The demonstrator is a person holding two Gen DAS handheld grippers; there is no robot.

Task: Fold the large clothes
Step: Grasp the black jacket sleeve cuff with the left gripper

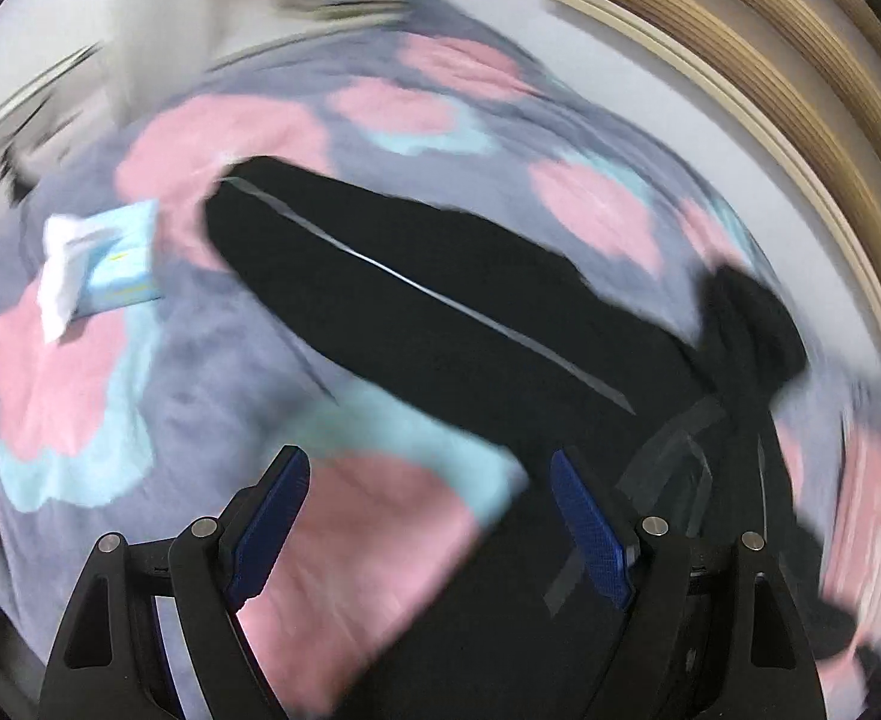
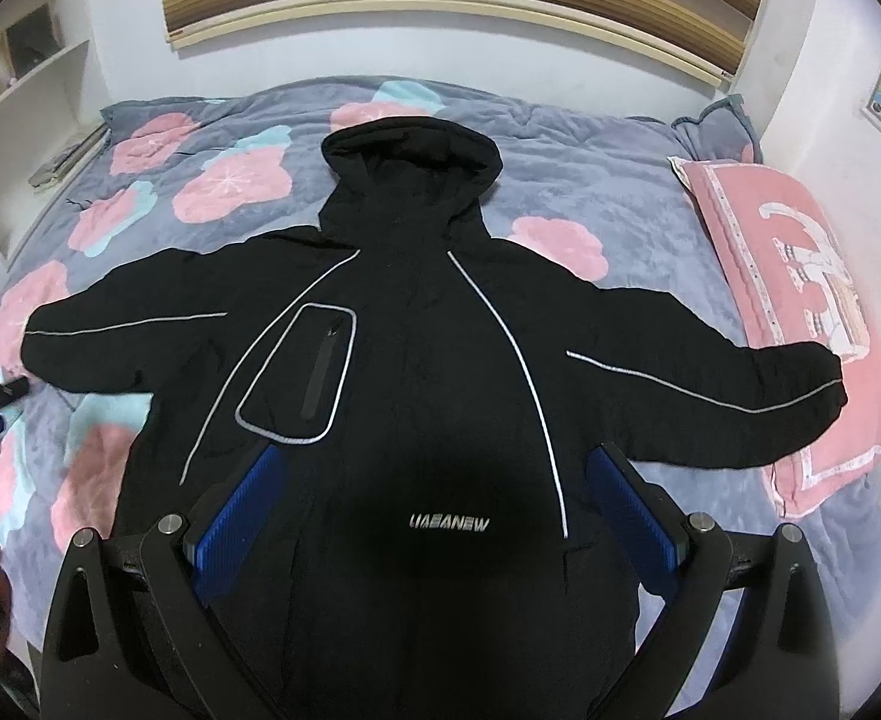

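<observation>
The black hooded jacket is laid flat on the bed, front side up, hood toward twelve o'clock and both sleeves stretched out toward nine and three o'clock; this spread-out layout is judged to be the preparation for folding, since every edge can be reached. In the right wrist view the right gripper is held above the lower chest of the garment, its jaws spread wide and nothing caught between them.

In the blurred left wrist view one sleeve is seen running from ten o'clock toward four o'clock. The left gripper is likewise spread apart and empty, poised near that sleeve, probably so that it can be taken and folded inward.

The floral quilt lies beneath the jacket. A pink pillow rests at three o'clock, just beside the sleeve cuff. A tissue pack lies at nine o'clock in the left wrist view, apart from the sleeve.
</observation>
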